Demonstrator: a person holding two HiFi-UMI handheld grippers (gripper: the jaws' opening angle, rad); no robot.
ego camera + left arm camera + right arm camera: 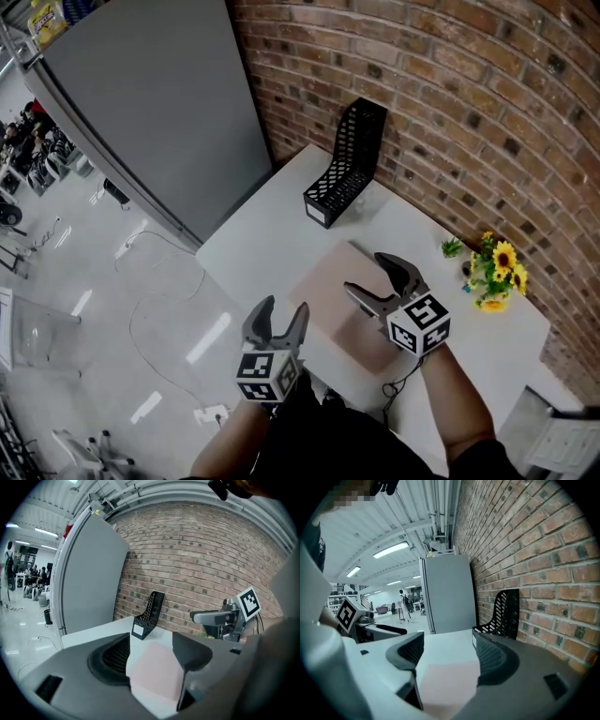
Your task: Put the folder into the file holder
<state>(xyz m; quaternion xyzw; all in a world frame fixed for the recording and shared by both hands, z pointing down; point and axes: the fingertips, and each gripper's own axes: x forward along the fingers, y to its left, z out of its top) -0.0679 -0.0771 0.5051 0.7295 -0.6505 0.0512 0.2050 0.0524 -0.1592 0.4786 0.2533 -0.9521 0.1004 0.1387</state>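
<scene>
This looks like a big open-plan workspace, half office and half lab, in an industrial building. A bare brick wall (450,84) backs a white table (272,234), and exposed pipes (154,490) and strip lights (391,549) run under a high ceiling. A glossy pale floor (84,309) stretches past a tall grey cabinet (159,103) to distant desks, chairs and standing people (402,599), while a black mesh file holder (349,159) on the table adds the office note.

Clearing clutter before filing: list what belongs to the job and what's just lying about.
Job: folder, file holder, left gripper, right gripper.
Lying about: flowers, cabinet.
</scene>
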